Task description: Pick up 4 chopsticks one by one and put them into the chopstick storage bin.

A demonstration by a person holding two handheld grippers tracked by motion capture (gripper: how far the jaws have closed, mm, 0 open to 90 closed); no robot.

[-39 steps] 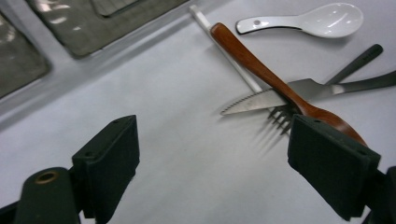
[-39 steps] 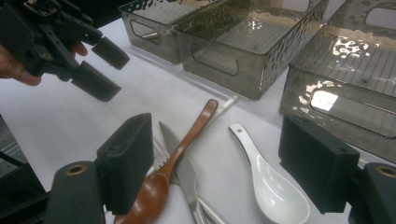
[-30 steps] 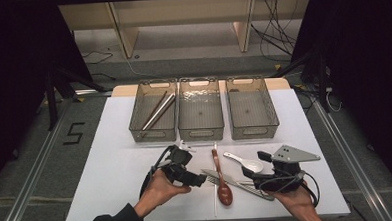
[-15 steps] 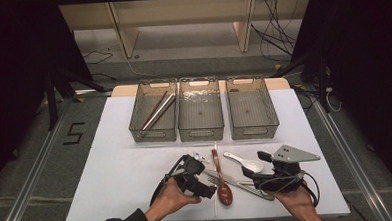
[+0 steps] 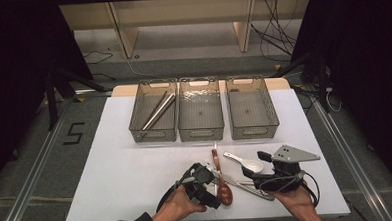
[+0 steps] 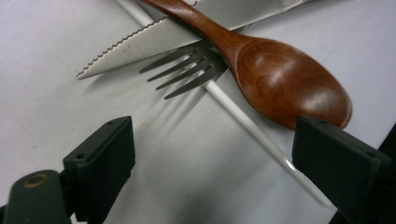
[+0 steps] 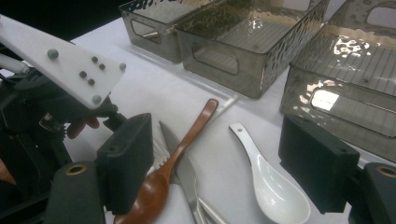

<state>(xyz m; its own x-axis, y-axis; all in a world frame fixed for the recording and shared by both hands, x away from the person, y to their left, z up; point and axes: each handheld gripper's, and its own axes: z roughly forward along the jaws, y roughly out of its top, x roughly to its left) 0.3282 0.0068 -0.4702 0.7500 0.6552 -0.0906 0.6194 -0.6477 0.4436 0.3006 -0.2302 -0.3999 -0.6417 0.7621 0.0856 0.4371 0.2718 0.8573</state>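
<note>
Wooden spoon (image 5: 220,179) lies lengthwise, handle toward 12 o'clock, glossy reddish-brown bowl at 6. Left gripper (image 5: 213,186) and right gripper (image 5: 251,174) are both released, jaws apart.

The counter (image 5: 112,179) has a white surface. Three clear bins (image 5: 200,115) stand in a row on it, well beyond the fingers. A wooden spoon (image 6: 280,79), a serrated knife (image 6: 154,39), a fork (image 6: 187,70) and a thin white stick (image 6: 261,140) lie crossed just ahead of the left fingers. A white ceramic spoon (image 7: 273,186) lies between the right fingers.
</note>
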